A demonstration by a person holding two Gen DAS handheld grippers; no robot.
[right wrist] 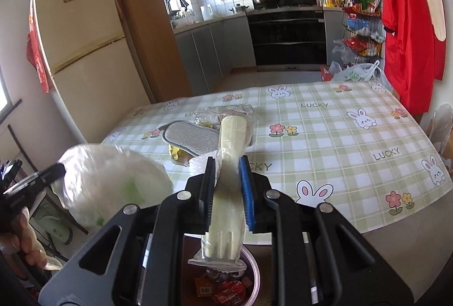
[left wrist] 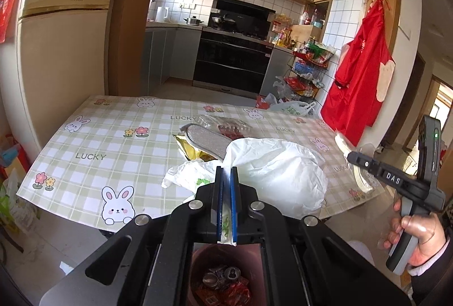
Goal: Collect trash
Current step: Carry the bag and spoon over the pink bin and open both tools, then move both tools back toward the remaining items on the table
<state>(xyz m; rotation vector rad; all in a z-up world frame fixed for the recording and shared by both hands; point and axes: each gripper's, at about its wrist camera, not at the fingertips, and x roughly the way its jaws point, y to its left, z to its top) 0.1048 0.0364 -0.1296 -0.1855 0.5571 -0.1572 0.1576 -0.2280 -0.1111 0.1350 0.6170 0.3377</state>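
My left gripper point(left wrist: 226, 172) is shut on a white plastic bag point(left wrist: 277, 164), which billows to its right above the table's near edge; the bag also shows in the right wrist view point(right wrist: 113, 187). My right gripper point(right wrist: 226, 164) is shut on a wrapped cream plastic fork point(right wrist: 226, 192), tines toward the camera. It also shows in the left wrist view point(left wrist: 351, 154). A trash bin point(left wrist: 223, 280) with cans and red wrappers sits below both grippers, also in the right wrist view point(right wrist: 226, 286).
On the checked tablecloth point(right wrist: 339, 130) lie a grey insole point(right wrist: 192, 137), a yellow wrapper point(right wrist: 177, 154) and a clear packet point(left wrist: 226, 123). A fridge point(left wrist: 62, 56) stands left, a red apron point(left wrist: 359, 73) hangs right, and a wire rack point(left wrist: 308, 70) stands behind.
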